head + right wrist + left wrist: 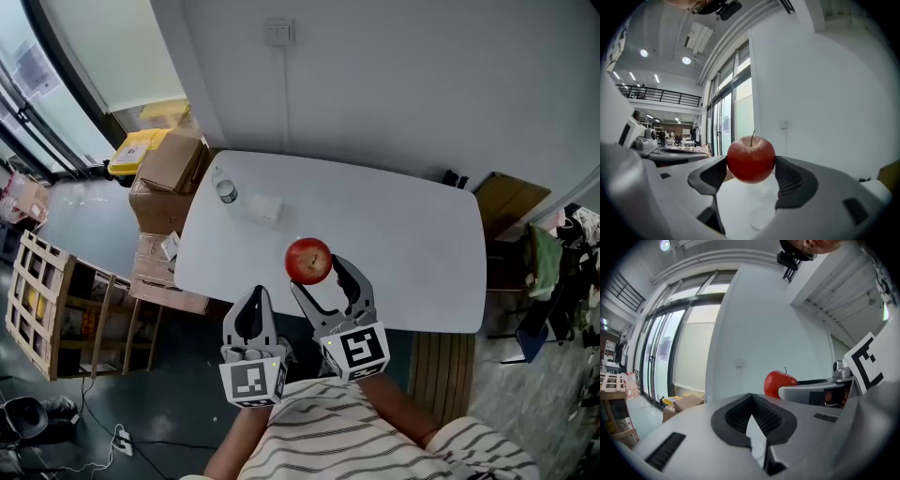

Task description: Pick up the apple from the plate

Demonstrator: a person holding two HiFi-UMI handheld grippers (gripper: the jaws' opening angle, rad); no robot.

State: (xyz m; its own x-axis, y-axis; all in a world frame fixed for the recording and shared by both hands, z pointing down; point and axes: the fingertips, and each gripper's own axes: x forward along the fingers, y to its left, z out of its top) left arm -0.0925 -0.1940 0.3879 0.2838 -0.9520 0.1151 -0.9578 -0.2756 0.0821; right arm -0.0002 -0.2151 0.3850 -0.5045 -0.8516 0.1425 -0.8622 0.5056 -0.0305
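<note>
A red apple (308, 260) with a short stem hangs above the white table (412, 244), near its front edge. My right gripper (317, 273) is shut on it, one pad against each side. In the right gripper view the apple (751, 158) sits between the dark pads (714, 174), and a clear round plate (761, 218) lies on the table below it. My left gripper (254, 302) hovers just left of the right one, off the table's front edge, shut and holding nothing. The left gripper view shows its shut jaws (752, 404) and the apple (779, 382) to the right.
A small clear bottle (223, 190) and a translucent plastic item (265, 208) stand on the table's far left part. Cardboard boxes (169, 169) and a wooden crate (47, 309) lie left of the table. A brown box (509, 199) and draped clothes (548, 253) are at the right.
</note>
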